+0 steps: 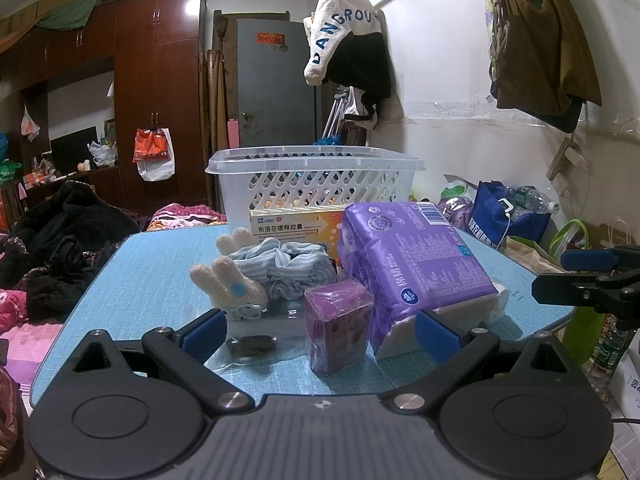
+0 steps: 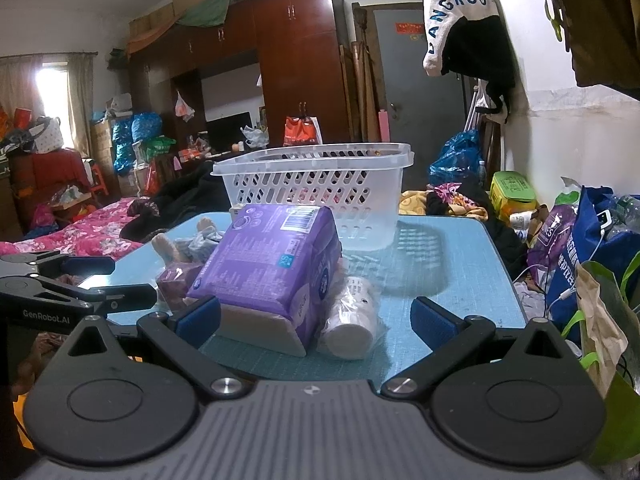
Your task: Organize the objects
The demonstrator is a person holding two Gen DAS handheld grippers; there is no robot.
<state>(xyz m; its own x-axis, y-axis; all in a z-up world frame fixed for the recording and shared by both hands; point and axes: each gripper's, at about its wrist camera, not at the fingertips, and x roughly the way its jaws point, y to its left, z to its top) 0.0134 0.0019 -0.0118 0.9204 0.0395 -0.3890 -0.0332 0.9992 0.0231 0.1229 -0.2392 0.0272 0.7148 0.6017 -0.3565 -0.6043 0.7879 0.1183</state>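
Note:
On the blue table lie a big purple pack, a small purple box, a striped blue scrunchie, a cream plush glove, a yellow medicine box and a dark item in a clear bag. A white perforated basket stands at the far edge. My left gripper is open, low at the near edge, with the small purple box between its fingers, untouched. My right gripper is open before the purple pack and a white bottle. The basket stands behind.
A bed with dark clothes lies left of the table. Bags, including a blue one, and a plant crowd the floor on the right by the wall. Garments hang from the wall above. A dark wardrobe stands behind.

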